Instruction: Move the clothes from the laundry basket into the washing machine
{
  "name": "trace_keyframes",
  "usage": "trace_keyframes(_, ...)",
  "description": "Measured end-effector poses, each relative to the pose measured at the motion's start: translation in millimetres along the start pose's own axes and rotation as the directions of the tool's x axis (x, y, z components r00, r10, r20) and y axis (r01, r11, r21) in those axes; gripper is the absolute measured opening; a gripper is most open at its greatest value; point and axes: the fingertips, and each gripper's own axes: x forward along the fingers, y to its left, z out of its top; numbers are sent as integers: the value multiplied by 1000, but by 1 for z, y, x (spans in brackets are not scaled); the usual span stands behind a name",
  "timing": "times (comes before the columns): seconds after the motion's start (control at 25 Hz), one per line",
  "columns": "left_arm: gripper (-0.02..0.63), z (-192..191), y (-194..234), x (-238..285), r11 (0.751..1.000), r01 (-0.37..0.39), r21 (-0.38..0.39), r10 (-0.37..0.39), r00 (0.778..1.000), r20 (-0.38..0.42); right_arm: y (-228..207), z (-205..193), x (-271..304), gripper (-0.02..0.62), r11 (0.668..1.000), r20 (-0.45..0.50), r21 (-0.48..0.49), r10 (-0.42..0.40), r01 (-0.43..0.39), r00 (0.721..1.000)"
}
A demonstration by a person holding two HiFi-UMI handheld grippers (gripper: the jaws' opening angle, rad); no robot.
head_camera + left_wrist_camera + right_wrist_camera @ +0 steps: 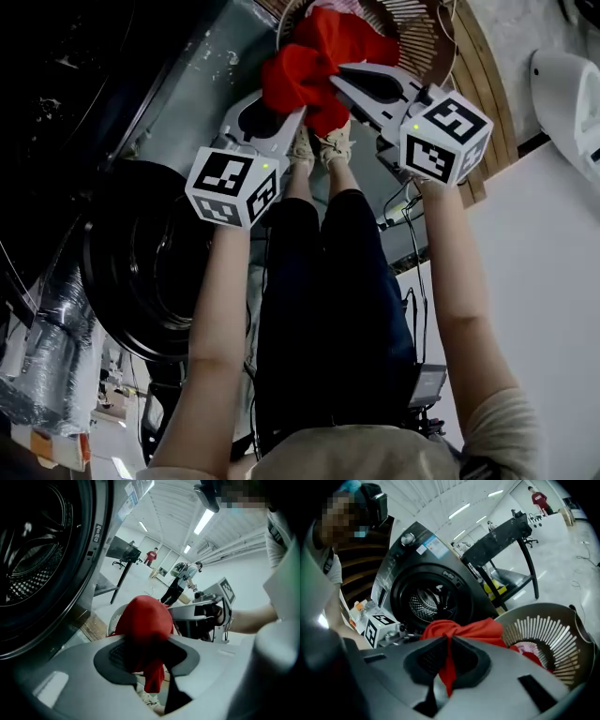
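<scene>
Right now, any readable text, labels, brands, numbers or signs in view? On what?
No text can be read in any view.
Sticker on the washing machine top panel: print too small and blurred.
Small label on the door rim: blurred, unreadable.
Marker cubes: black-and-white square patterns only, no letters or numbers.

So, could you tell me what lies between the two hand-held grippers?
A red garment, clamped in both the left hand-held gripper and the right hand-held gripper, bridges them in the head view.
</scene>
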Motion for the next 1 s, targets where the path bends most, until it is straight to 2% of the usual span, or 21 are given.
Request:
trace_keyframes(0.08, 201, 5, -13, 1, 999, 31, 12, -31, 999, 20, 23, 12, -5, 26, 1000, 16, -4, 28, -28, 999)
trace_keyframes(0.16, 266, 11, -22, 1, 998, 42, 39, -44, 998, 42, 42, 22, -9, 26, 998, 28, -7, 59, -59, 998)
trace_keyframes(0.24, 280, 22, -24, 0, 996, 46, 72, -51, 995, 81, 58, 33, -10, 26, 995, 36, -12, 95, -95, 995)
trace_keyframes(0.32, 300, 34, -26, -4, 990, 40, 138, -56, 992, 113, 72, 40, -10, 26, 990, 29, -6, 139, -139, 990)
trace_keyframes(0.4, 304, 44, -27, -8, 963, 26, 267, -59, 991, 119, 81, 44, -10, 26, 982, 9, 7, 188, -188, 982)
trace_keyframes(0.48, 302, 53, -28, -11, 919, 18, 393, -67, 992, 111, 84, 46, -8, 26, 974, -11, 19, 226, -226, 974)
trace_keyframes(0.6, 302, 58, -27, -12, 856, 9, 517, -62, 994, 86, 87, 45, 2, 26, 965, -46, 32, 263, -262, 964)
trace_keyframes(0.72, 302, 53, -24, -8, 793, -11, 609, -24, 999, 49, 87, 41, 10, 26, 963, -90, 26, 270, -269, 959)
trace_keyframes(0.84, 287, 53, -26, -2, 771, -25, 637, -13, 998, 54, 85, 38, 16, 26, 967, -112, 23, 255, -254, 961)
trace_keyframes(0.92, 234, 51, -26, 0, 759, -40, 649, 0, 998, 62, 85, 35, 20, 26, 968, -134, 24, 251, -250, 959)
trace_keyframes(1.0, 176, 47, -20, 0, 767, -62, 639, 21, 997, 73, 85, 33, 24, 26, 969, -154, 15, 248, -248, 957)
